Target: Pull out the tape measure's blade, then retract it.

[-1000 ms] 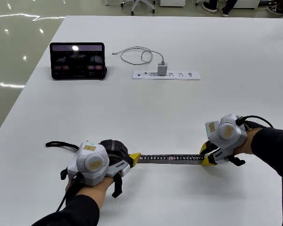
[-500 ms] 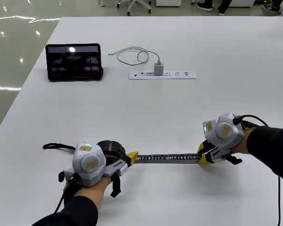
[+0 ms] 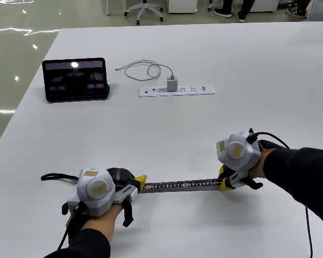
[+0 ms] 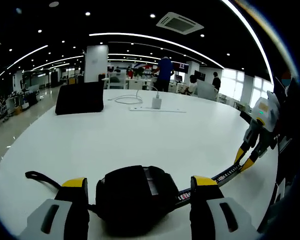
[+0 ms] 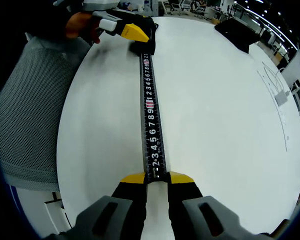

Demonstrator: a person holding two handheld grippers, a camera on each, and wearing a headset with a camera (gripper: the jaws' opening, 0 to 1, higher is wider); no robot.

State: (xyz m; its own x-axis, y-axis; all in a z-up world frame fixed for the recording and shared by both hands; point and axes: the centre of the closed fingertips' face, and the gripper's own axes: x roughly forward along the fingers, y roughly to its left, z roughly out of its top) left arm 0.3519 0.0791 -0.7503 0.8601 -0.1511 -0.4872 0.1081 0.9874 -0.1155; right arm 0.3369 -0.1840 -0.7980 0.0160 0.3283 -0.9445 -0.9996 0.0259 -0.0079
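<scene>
The black tape measure case (image 3: 120, 176) lies on the white table near its front left, with a black wrist strap (image 3: 54, 176) trailing off to the left. My left gripper (image 3: 133, 186) is shut on the case (image 4: 132, 192), one yellow-tipped jaw on each side. The dark blade (image 3: 180, 185) runs flat along the table, to the right. My right gripper (image 3: 224, 183) is shut on the blade's end. In the right gripper view the blade (image 5: 150, 110) stretches straight away from my right gripper (image 5: 157, 177) towards the case and the left gripper (image 5: 125, 29). The right gripper (image 4: 251, 148) is also in the left gripper view.
A dark tablet (image 3: 75, 79) stands at the back left. A white power strip (image 3: 176, 90) with a plugged-in charger and a looped cable (image 3: 142, 69) lies behind the middle. The table's left edge (image 3: 19, 115) drops to a glossy floor.
The head camera has tilted, so the whole scene sits lower and further left. Both grippers keep their hold and the drawn-out blade looks about the same length.
</scene>
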